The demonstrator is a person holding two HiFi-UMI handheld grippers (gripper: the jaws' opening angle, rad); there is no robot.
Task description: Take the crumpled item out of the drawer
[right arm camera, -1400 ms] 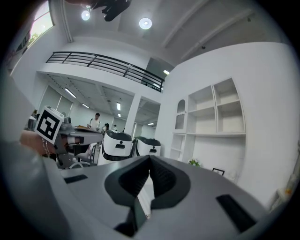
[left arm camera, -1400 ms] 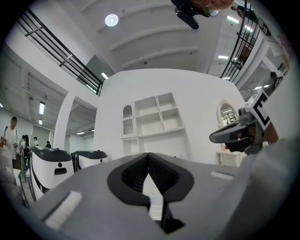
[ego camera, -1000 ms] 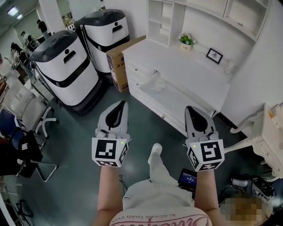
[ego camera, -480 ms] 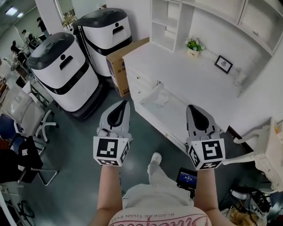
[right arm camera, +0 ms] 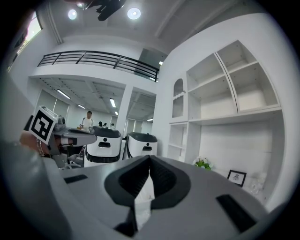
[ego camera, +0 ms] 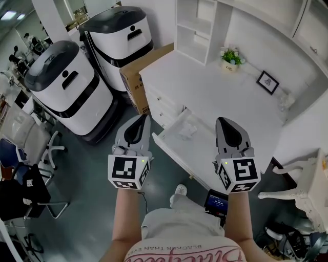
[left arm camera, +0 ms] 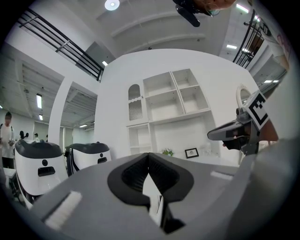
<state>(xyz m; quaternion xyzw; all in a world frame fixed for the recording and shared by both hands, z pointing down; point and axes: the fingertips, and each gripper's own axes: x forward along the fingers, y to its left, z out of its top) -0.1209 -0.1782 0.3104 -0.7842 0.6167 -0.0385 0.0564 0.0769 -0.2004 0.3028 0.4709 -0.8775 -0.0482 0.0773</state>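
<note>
Left gripper (ego camera: 139,120) jaws: together, empty. Right gripper (ego camera: 226,122) jaws: together, empty. Crumpled item (ego camera: 186,130): whitish, in open drawer (ego camera: 166,147), at 3 o'clock of left tips, apart from both. Judged light, soft, crushable, perhaps slippery. Grasp point: raised fold on top, gentle pinch.

the room is lit brightly and evenly by round ceiling lamps (left arm camera: 111,4), seen as glaring spots in both gripper views, and only soft shadows are cast beside the white desk (ego camera: 205,89). strong fisheye bending and dark corners are seen at the edges, and the near body of the left gripper (left arm camera: 149,157) is rendered soft.
</note>
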